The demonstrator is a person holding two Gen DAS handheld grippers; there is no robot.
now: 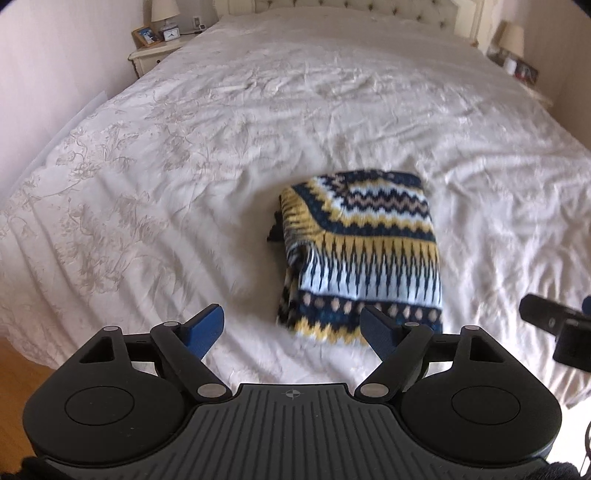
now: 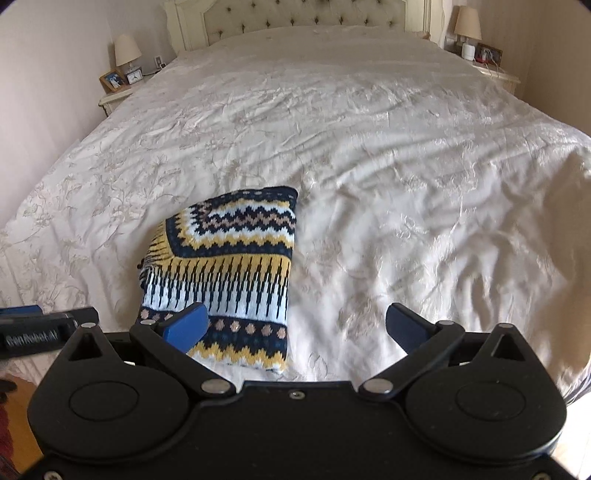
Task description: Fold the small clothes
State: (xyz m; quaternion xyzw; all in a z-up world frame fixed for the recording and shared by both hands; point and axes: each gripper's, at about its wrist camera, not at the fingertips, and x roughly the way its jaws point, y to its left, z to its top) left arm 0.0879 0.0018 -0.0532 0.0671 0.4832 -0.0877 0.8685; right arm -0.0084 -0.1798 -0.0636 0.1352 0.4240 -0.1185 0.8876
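- Lying folded into a neat rectangle near the foot of the bed: a patterned knit sweater [image 1: 360,254], banded in navy, yellow, white and tan zigzags.
- Resting flat on the white bedspread [image 1: 207,155], with its layered edges stacked along the left side in the left wrist view.
- Hovering just short of the sweater's near edge: the left gripper [image 1: 291,325], jaws standing wide apart, gripping nothing.
- Showing blue fingertips [image 1: 208,325], with the right-hand one overlapping the sweater's near hem in the picture; whether touching it, cannot tell.
- Hanging to the right of the sweater: the right gripper [image 2: 297,326], jaws likewise spread wide and holding nothing, only bedspread lying between them.
- Overlapping the sweater's lower band in the right wrist view: one of the blue pads [image 2: 186,326].
- Peeking in at the edge of each wrist view: part of the other gripper, so the two sitting near each other, side by side.
- Standing beyond the sweater: a tufted headboard [image 2: 295,16], with a lamp [image 2: 127,51] on a nightstand [image 2: 114,98] at the left and another lamp at the right.
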